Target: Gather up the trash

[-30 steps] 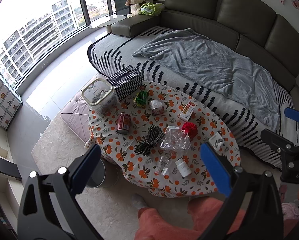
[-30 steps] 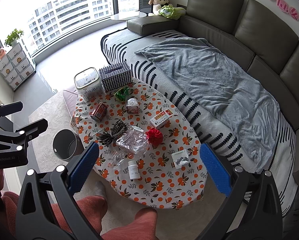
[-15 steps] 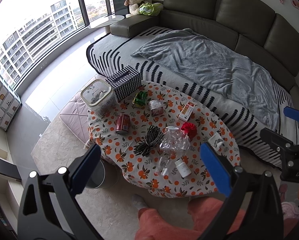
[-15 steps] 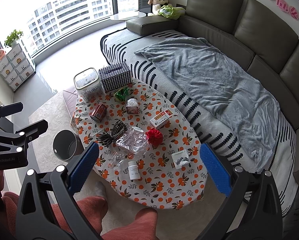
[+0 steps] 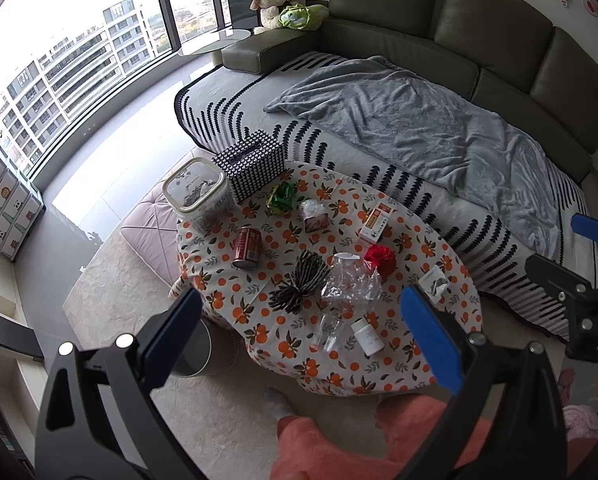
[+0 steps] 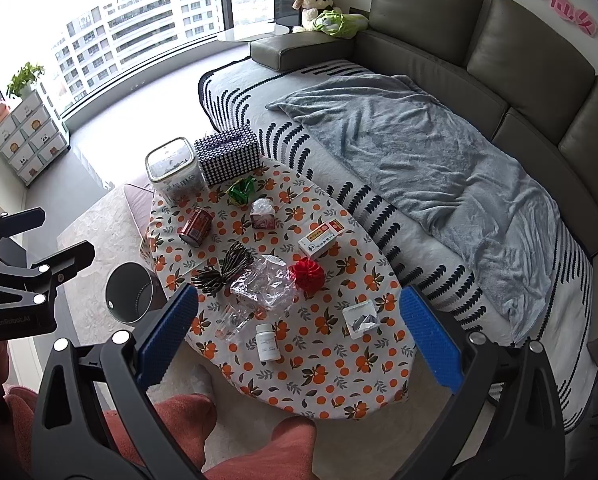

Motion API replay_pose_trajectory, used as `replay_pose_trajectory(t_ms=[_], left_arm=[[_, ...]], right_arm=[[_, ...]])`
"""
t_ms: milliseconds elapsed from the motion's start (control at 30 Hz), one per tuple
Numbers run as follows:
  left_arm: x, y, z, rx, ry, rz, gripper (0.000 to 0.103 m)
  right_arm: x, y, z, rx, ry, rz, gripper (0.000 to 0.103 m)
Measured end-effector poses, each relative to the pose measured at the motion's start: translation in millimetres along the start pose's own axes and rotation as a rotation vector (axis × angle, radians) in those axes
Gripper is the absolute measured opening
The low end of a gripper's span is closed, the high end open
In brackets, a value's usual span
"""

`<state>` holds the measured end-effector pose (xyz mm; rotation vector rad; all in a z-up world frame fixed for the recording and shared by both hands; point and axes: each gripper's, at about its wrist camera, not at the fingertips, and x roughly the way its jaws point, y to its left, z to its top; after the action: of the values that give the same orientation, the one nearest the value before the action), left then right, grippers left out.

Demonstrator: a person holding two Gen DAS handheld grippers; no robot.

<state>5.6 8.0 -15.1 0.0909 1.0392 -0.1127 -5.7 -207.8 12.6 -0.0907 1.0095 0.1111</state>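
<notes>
- Sofa [image 6: 479, 60] with grey blanket [image 6: 419, 152] fills the upper right of both views; nothing on it reads as trash; leave it.
- Table [image 6: 299, 376], under an orange-print cloth, sits centre frame; all loose items lie on it; judge the task as not yet begun, since nothing is held and the bin looks empty as far as the right view shows.
- Bin [image 6: 129, 298] stands on the floor at the table's left edge, lower left of centre in the right view; in the left view it is partly hidden behind your left tong finger.
- Left gripper [image 5: 299, 320]: tongs spread wide, gripping nothing, held high above the table.
- Right gripper [image 6: 299, 320]: tongs likewise spread and empty.
- Storage jar [image 6: 173, 170] and tissue box [image 6: 227, 156], upper left of the table, look like keepers; judge them out of scope.
- Likely trash, centre of table: crumpled clear plastic [image 6: 265, 288]; red can [image 6: 195, 226] left of it; green wrapper [image 6: 241, 192] above; red crumpled ball [image 6: 307, 276] just beside the plastic.
- White bottle [image 6: 268, 342] lies nearest you, low centre; whether it is trash cannot be told.
- Everything remains to collect.
</notes>
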Motion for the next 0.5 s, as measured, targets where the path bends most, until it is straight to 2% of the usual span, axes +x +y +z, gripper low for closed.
replay_pose_trajectory(t_ms=[267,500], left_arm=[[8.1,2.8,4.5,-0.004,0.013,0.012,0.099],[46.5,1.4,-11.9,0.014,0.075,0.036,0.099]], right_arm=[[11.7,-2.7,-1.3,0.016,0.014,-0.011,0.097],[50.8,-11.3,-17.7,0.010,0.082,-0.017,0.097]])
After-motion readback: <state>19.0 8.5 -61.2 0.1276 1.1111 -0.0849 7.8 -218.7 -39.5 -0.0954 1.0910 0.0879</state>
